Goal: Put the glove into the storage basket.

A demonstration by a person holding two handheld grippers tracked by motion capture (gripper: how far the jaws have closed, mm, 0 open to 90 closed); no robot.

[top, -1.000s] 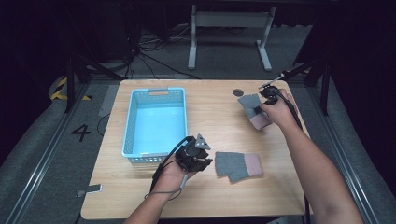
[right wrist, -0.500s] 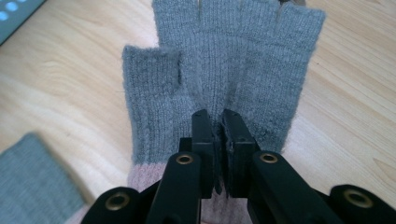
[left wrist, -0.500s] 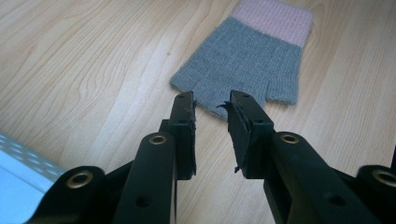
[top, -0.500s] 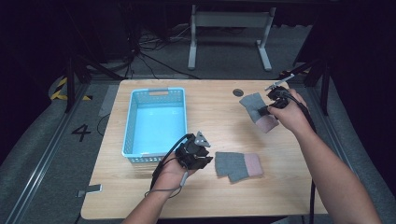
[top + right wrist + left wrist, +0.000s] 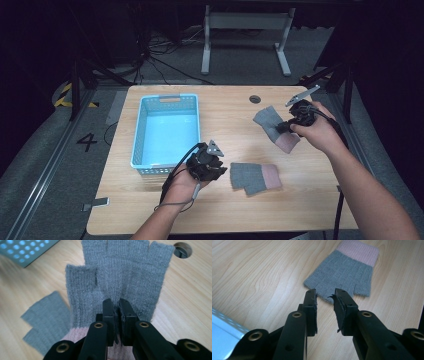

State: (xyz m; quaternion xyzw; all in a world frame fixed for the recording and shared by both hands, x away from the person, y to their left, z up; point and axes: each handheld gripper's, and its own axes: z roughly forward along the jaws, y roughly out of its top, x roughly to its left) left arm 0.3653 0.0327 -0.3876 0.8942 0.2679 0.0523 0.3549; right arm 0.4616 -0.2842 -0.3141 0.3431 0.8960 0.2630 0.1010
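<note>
So the right gripper (image 5: 283, 127) is pinched tight on a grey fingerless glove (image 5: 117, 277) with a pink cuff, jaws clamped on the knit around the palm, and it looks like the glove is held a bit off the wooden table (image 5: 225, 115) on the far right side, though the high view is too coarse to be sure it's fully clear. The other glove (image 5: 254, 177) lies flat near the front edge of the table, just beside the left gripper (image 5: 325, 298), whose jaws stand slightly apart with nothing in them, tips right at the glove's finger end. A light blue basket (image 5: 141, 131) sits to the left.
</note>
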